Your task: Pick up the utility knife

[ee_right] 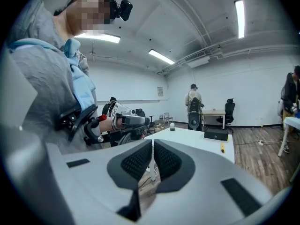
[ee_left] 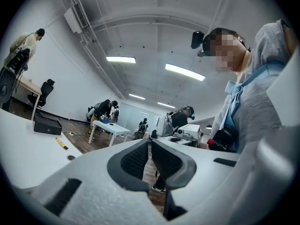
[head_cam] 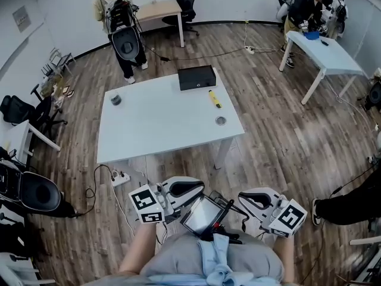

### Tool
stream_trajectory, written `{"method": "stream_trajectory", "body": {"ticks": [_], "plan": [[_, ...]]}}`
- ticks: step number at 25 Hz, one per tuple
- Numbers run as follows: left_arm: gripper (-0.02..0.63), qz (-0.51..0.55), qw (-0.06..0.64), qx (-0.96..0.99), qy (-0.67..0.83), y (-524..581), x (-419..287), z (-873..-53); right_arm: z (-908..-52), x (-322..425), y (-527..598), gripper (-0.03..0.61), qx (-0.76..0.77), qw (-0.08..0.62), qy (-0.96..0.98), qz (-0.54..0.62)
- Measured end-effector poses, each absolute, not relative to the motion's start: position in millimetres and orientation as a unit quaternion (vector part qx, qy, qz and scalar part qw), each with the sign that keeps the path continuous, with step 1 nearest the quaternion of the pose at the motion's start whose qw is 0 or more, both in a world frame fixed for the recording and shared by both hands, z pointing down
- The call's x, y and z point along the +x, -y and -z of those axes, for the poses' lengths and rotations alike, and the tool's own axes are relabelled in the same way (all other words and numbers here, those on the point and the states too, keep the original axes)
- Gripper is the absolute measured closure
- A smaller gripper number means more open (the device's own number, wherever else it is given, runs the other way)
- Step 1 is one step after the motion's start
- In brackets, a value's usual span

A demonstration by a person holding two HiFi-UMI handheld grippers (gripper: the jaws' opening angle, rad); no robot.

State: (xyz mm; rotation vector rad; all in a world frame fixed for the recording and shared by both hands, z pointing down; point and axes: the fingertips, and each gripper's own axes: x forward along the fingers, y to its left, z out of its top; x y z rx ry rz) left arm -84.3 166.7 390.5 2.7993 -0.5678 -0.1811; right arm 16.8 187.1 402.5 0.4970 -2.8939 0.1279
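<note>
Left gripper view shows my left claw [ee_left: 150, 150] closed on nothing, and my right claw [ee_right: 153, 149] is closed and empty too. The yellow utility knife [head_cam: 214, 98] lies on the white table [head_cam: 155, 124], near a black box [head_cam: 197, 77], well apart from both claws.

We see a yellow utility knife [head_cam: 214, 98] and a black box [head_cam: 197, 77] on the white table [head_cam: 155, 130], above a brown wood-plank floor [head_cam: 286, 142]. Our left gripper [ee_left: 150, 146] and right gripper [ee_right: 153, 145] are white with black ridged pads and black-and-white square markers.
</note>
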Motion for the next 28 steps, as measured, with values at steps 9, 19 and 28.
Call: {"method": "stream_trajectory", "body": {"ticks": [9, 19, 28], "plan": [[0.595, 0.056, 0.132, 0.970, 0.197, -135, -59, -390, -407, 46, -156, 0.548, 0.169, 0.105, 0.979, -0.041], [0.595, 0.041, 0.149, 0.969, 0.193, -116, -57, -404, -420, 48, -136, 0.548, 0.176, 0.104, 0.977, -0.058], [0.595, 0.039, 0.155, 0.971, 0.176, -50, -59, -407, -422, 41, -77, 0.548, 0.188, 0.106, 0.974, -0.068]]}}
